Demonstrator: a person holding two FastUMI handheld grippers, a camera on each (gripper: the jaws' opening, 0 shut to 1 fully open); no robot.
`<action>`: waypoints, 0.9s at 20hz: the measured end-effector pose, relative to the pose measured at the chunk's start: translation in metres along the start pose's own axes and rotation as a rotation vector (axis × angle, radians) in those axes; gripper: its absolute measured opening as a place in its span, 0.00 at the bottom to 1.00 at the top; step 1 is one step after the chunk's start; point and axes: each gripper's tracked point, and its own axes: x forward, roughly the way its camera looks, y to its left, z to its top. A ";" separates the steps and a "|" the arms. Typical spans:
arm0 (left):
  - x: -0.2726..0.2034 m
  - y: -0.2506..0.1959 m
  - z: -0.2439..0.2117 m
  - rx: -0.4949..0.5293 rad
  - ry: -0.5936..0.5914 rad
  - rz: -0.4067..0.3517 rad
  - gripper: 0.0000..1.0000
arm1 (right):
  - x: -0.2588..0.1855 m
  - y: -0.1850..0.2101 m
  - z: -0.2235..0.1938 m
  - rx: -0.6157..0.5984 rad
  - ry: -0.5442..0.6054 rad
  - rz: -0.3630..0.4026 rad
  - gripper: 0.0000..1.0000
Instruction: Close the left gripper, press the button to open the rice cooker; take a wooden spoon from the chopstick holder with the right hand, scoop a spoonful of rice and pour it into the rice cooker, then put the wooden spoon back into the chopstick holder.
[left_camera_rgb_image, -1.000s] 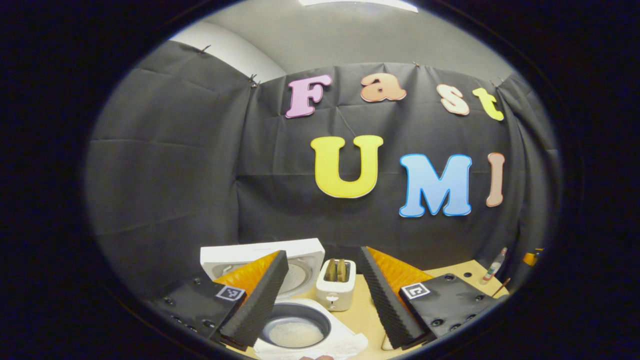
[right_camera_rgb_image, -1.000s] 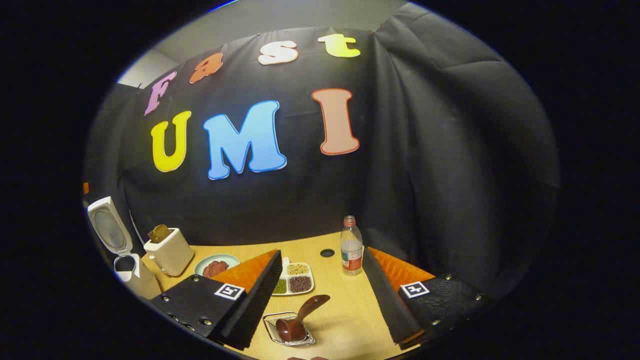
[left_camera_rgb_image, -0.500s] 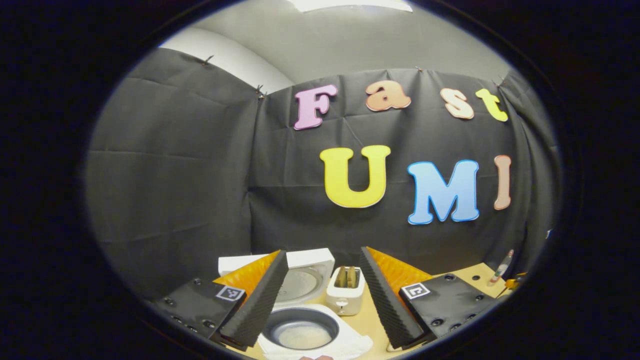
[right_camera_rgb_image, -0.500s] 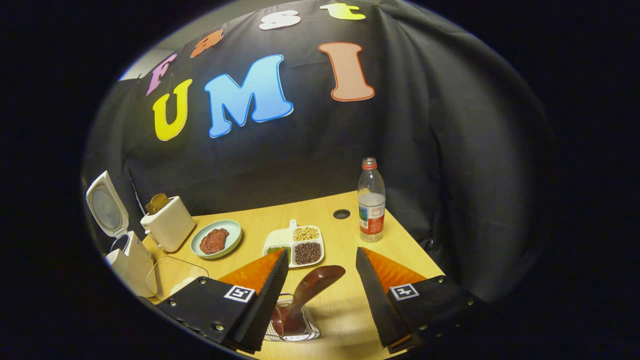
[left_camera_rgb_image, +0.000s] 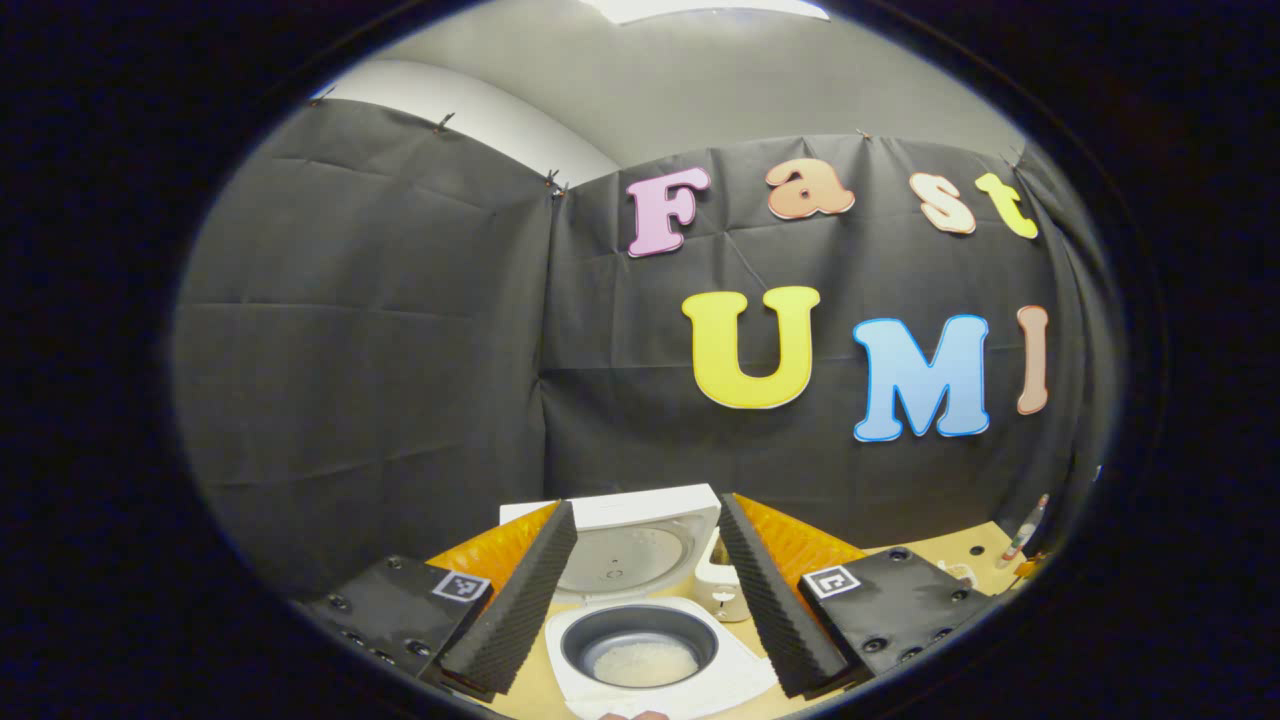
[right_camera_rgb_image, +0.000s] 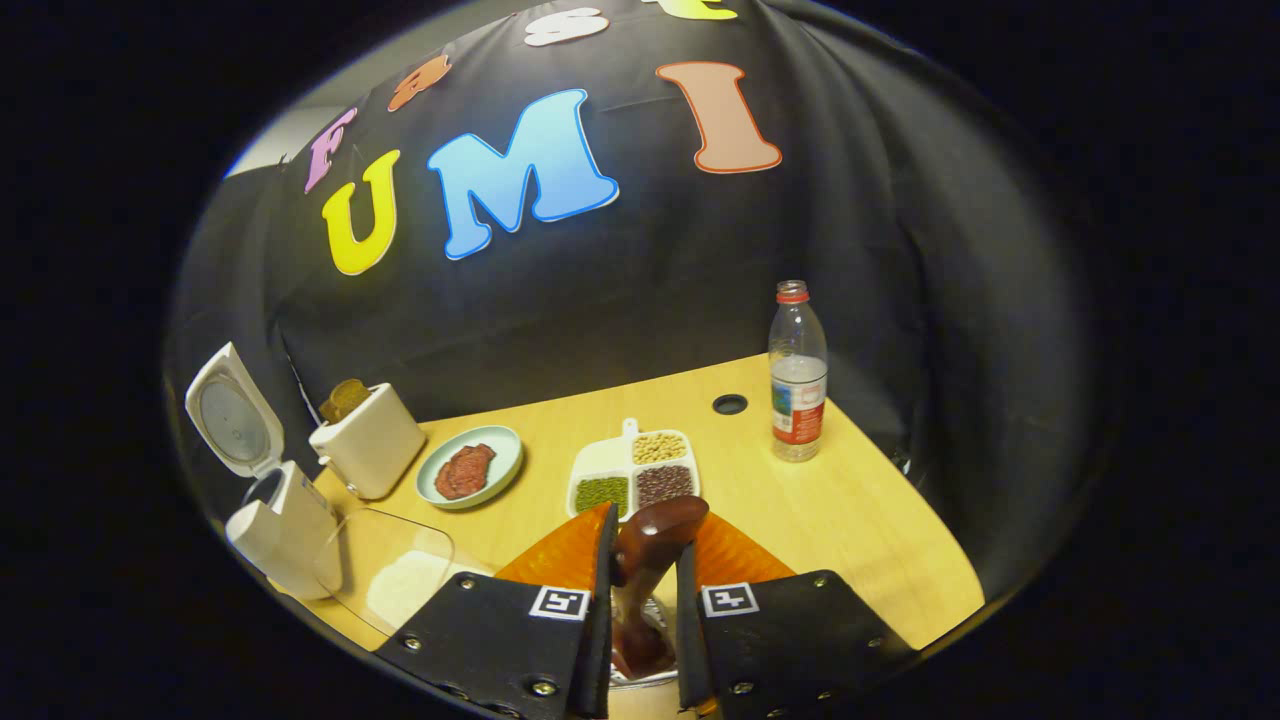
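Above the chopstick holder (right_camera_rgb_image: 640, 672), the right gripper (right_camera_rgb_image: 641, 560) clamps the wooden spoon (right_camera_rgb_image: 648, 550); the left gripper (left_camera_rgb_image: 648, 580) gapes; bottle (right_camera_rgb_image: 797, 372) label unreadable.

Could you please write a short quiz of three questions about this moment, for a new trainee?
1. True or false: the white rice cooker has its lid closed.
2. What does the right gripper clamp between its fingers? A) clear plastic water bottle B) dark brown wooden spoon C) white toaster
3. Fill in: the left gripper is ____.

Key
1. False: the lid stands up and the inner pot holds white rice.
2. B
3. open
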 end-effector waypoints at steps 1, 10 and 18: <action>0.000 -0.001 0.000 0.003 -0.001 -0.004 1.00 | -0.006 0.007 0.000 0.004 0.006 0.015 0.22; -0.005 -0.002 -0.005 -0.009 -0.009 -0.028 0.99 | -0.035 0.026 0.056 0.082 -0.037 0.010 0.10; -0.010 -0.001 -0.011 -0.017 -0.019 -0.058 1.00 | -0.073 0.100 0.126 0.119 -0.115 0.154 0.10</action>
